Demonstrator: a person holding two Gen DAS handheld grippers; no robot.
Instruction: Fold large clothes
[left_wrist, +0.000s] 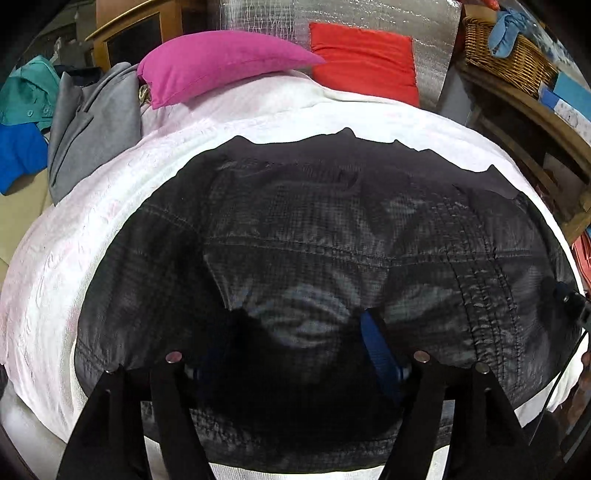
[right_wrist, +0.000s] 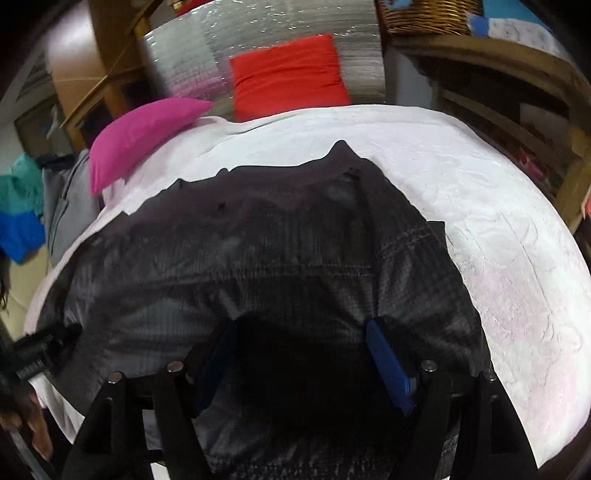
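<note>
- Left wrist view: my left gripper (left_wrist: 299, 332) has its blue-padded jaws spread apart with nothing pinched between them. They hang over the dark grey checked jacket of thin quilted fabric (left_wrist: 314, 236).
- The jacket lies flat right under and ahead of this gripper, and its wavy far edge ends on the white textured bedspread (left_wrist: 92, 236).
- Past that edge, ahead and to the left, I see a magenta cushion (left_wrist: 218, 66). A red-orange cushion (left_wrist: 364, 62) leans against a silvery foil panel (left_wrist: 332, 14) straight ahead.
- Far left of the gripper there is a grey garment (left_wrist: 92, 129), with teal and blue clothes beyond it. A woven wicker basket (left_wrist: 506, 55) stands on a wooden shelf far to the right.
- At the right edge, a black piece of the other tool shows just over the jacket.
- Right wrist view: my right gripper (right_wrist: 299, 350) is released too, pads wide, no cloth caught between them.
- The jacket (right_wrist: 258, 258) spreads beneath and ahead of it, reaching to the left. Bare bedspread (right_wrist: 517, 258) lies to the right.
- The magenta cushion (right_wrist: 140, 136) sits ahead-left and the red-orange cushion (right_wrist: 288, 77) ahead against the foil panel (right_wrist: 184, 55).
- The picture is somewhat blurred. A hand (right_wrist: 33, 424) shows at the lower left.
</note>
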